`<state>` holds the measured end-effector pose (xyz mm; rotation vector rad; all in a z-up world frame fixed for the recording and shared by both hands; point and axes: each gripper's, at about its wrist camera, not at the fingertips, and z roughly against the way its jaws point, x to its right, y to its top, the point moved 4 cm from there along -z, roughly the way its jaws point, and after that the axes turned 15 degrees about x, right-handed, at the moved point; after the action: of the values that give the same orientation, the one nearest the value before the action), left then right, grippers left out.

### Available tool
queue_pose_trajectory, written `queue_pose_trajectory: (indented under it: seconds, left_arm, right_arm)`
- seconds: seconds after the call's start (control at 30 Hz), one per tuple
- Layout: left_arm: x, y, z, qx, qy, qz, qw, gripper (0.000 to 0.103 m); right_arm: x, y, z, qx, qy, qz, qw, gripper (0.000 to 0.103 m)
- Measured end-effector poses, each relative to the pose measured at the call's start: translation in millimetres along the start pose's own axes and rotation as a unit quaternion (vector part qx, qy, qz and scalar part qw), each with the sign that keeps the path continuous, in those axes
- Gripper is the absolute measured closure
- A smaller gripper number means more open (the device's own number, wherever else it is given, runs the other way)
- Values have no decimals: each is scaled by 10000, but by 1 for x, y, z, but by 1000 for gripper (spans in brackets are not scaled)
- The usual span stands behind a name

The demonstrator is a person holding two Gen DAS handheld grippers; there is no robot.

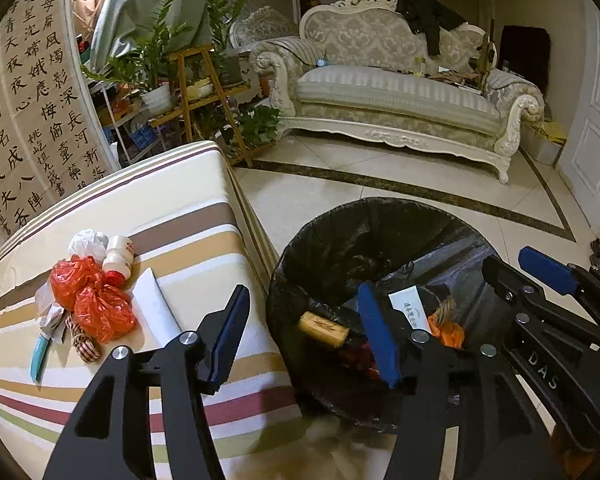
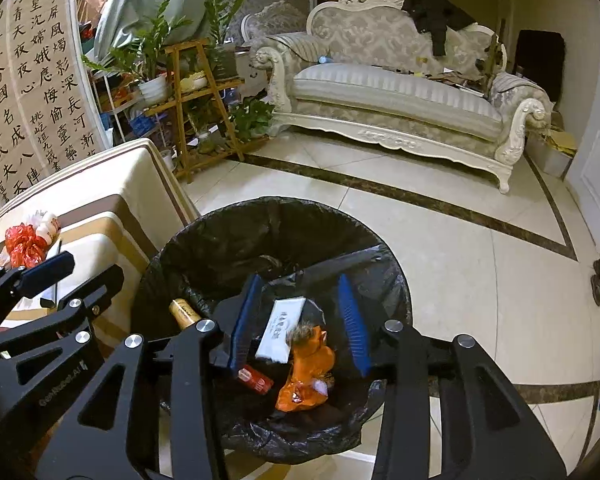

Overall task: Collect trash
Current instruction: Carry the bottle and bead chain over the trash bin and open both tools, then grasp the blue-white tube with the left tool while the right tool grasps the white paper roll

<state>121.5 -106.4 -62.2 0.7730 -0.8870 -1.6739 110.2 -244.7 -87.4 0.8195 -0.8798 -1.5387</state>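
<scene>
A bin lined with a black bag (image 1: 324,240) (image 2: 236,224) stands on the floor beside the striped table (image 1: 188,216). Inside lie a white packet (image 2: 280,328), an orange bag (image 2: 308,372), a red pack (image 2: 256,378) and a tan block (image 1: 323,329). On the table lie red plastic bags (image 1: 90,296), a white crumpled bag (image 1: 87,242), a small white bottle (image 1: 118,258), a white paper (image 1: 154,312) and a ribbon (image 1: 85,344). My left gripper (image 1: 304,334) is open and empty between table edge and bin. My right gripper (image 2: 300,320) is open and empty above the bin.
A cream sofa (image 1: 396,96) stands at the back, with a wooden plant stand (image 1: 204,96) and potted plants to its left. A calligraphy screen (image 1: 28,112) stands behind the table. A white door (image 1: 592,140) is on the right. Tiled floor (image 2: 460,248) lies between bin and sofa.
</scene>
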Motion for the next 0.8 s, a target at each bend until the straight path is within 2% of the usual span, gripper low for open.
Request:
queue_pose_trajectory:
  seconds: [0.2, 0.3, 0.5, 0.8]
  left_arm:
    - [-6, 1, 4, 46, 78, 63, 9999, 41]
    - [-13, 1, 8, 77, 123, 117, 9998, 39]
    - [-22, 2, 13, 116, 200, 189, 9996, 37]
    - [-57, -2, 27, 155, 509, 353, 9980, 37]
  right_arm:
    - [3, 2, 4, 46, -35, -42, 10000, 60]
    - [5, 4, 5, 72, -61, -78, 9999, 57]
    - [4, 5, 6, 69, -41, -60, 10000, 56]
    - [-22, 6, 10, 48, 216, 54, 9997, 55]
